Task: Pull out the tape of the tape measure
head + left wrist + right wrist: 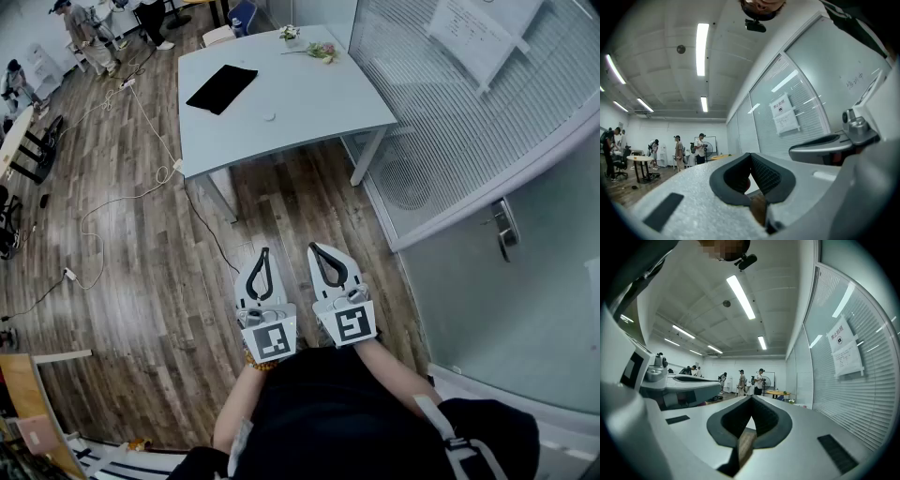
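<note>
Both grippers are held close to the person's body, above the wooden floor, pointing toward a pale blue-grey table (309, 103). My left gripper (265, 252) is shut, its tips meeting with nothing between them; the left gripper view shows the same closed tips (751, 155). My right gripper (314, 247) is beside it, also shut and empty, as in its own view (752, 397). A small pale round thing (269, 116) lies on the table, too small to identify. No tape measure can be made out for certain.
A flat black object (221, 88) and a small bunch of flowers (320, 50) lie on the table. White cables (141, 192) trail over the floor. A glass wall with blinds (469, 122) and a door handle (504, 228) are on the right. People (86, 33) stand far back left.
</note>
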### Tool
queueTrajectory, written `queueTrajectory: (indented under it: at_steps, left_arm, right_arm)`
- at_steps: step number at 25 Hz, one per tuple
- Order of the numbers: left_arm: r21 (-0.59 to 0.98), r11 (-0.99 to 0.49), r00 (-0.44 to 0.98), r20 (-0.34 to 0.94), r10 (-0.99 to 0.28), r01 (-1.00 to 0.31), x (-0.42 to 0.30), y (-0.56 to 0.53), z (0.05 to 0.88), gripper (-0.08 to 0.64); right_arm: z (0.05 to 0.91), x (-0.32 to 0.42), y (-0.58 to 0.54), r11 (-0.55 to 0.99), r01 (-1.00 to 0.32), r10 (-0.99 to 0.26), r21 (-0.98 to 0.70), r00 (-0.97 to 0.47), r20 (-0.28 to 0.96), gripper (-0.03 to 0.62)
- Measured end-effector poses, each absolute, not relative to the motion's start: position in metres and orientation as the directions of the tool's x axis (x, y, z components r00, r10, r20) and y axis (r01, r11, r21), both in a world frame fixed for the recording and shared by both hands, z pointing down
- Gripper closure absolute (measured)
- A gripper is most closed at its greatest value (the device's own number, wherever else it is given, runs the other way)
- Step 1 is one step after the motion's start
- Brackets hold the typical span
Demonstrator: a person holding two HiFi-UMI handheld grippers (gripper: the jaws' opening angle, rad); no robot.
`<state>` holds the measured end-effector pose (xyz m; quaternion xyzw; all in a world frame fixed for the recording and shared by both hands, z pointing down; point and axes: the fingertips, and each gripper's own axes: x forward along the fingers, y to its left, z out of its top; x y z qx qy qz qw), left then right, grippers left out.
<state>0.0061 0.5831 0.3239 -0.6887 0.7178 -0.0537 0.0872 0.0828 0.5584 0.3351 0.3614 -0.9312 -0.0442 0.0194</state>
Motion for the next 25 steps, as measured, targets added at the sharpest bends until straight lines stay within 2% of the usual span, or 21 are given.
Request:
queueTrajectory:
  at_steps: [10,25]
  left_arm:
    - [-0.147,0.071,-0.066,-0.037,-0.997,-0.987,0.038,0.544,0.330,0.551]
    - [-0.179,0.078,-0.084,0.024,-0.996,-0.981,0.096,0.503,0.359,0.551]
  right_arm:
    - [0.343,0.109,0.518,0.774,-0.632,-0.633,0.029,-0.774,0.025,0.592]
    - [0.364,0.161,0.471,0.790,-0.614,-0.614,0.010,-0.789,0.036,0.592]
